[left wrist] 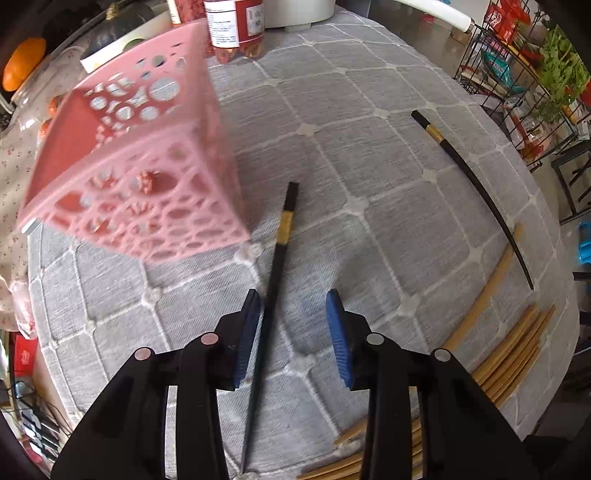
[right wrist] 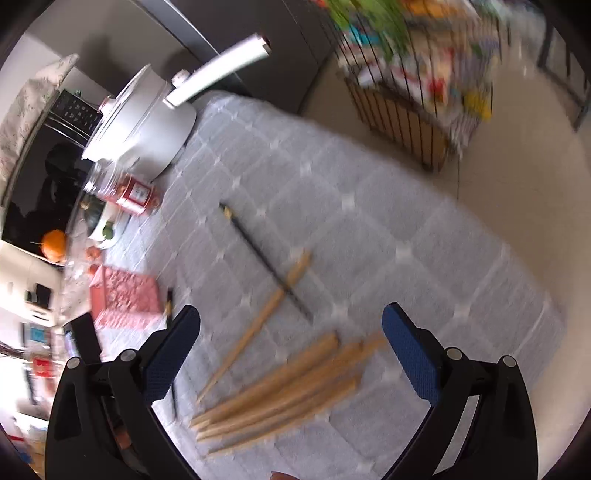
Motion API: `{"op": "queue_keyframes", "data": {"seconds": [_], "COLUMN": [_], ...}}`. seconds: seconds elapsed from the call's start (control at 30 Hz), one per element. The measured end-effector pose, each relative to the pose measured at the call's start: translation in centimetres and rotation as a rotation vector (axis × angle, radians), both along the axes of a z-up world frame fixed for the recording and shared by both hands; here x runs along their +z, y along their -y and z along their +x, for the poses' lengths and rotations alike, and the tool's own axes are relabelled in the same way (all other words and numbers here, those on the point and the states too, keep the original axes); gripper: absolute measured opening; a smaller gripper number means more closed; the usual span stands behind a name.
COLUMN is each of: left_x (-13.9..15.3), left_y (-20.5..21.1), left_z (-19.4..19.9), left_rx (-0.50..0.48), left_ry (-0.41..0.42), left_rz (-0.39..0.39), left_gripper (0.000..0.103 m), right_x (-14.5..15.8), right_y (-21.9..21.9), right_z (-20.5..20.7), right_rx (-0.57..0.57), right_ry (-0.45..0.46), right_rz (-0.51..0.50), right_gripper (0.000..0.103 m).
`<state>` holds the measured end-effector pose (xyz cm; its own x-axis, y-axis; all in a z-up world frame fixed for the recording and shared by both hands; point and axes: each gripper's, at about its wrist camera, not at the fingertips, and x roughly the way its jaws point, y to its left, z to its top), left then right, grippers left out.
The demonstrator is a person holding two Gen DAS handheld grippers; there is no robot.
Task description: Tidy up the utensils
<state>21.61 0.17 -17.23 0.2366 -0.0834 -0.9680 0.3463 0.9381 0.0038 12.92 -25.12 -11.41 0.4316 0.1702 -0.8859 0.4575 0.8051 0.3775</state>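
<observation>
the left gripper (left wrist: 293, 306) points down at the grey quilted cloth (left wrist: 369, 177), jaws partly apart around a black chopstick (left wrist: 275, 273) that lies against the left pad, clear of the right one. a pink basket (left wrist: 129, 166) lies tipped just left of it. the right gripper (right wrist: 291, 325) hangs wide open over a bundle of bamboo chopsticks (right wrist: 280, 391), with another black chopstick (right wrist: 266, 262) beyond.

black chopsticks: 2, one near basket (left wrist: 275, 269), one further right (left wrist: 476, 184)
bamboo chopsticks: 1 loose (right wrist: 258, 325), bundle (right wrist: 280, 391) about 5, exact count unclear
pink baskets: 1 (left wrist: 140, 206)
red-label jars: 2 (left wrist: 236, 26)
white pots: 1 (right wrist: 144, 125)
</observation>
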Motion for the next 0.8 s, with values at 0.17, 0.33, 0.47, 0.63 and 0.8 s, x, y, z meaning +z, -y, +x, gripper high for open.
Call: {"op": "queue_keyframes", "data": {"seconds": [0.17, 0.33, 0.47, 0.63, 0.8], "left_x": [0.2, 1.5, 5.8, 8.8, 10.2], "left_y": [0.4, 0.0, -0.8, -1.3, -2.4], "left_z": [-1.1, -2.2, -2.8, -4.0, -6.4], "left_rx": [-0.038, -0.075, -0.105, -0.117, -0.086], "left_ry": [0.039, 0.09, 0.197, 0.269, 0.303], "left_rz": [-0.025, -0.097, -0.14, -0.164, -0.196], "left_gripper": [0.005, 0.005, 0.005, 0.005, 0.005], "right_x": [-1.6, -5.5, -8.3, -7.0, -4.2], "right_y": [-2.4, -5.1, -6.0, -5.4, -4.7], "right_z": [9.3, 15.3, 18.0, 18.6, 18.1], "right_rx": [0.237, 0.377, 0.403, 0.369, 0.372], "right_ry": [-0.107, -0.21, -0.268, -0.234, -0.192], "right_rz": [-0.211, -0.24, -0.247, -0.205, -0.201], "right_gripper": [0.084, 0.06, 0.06, 0.06, 0.066]}}
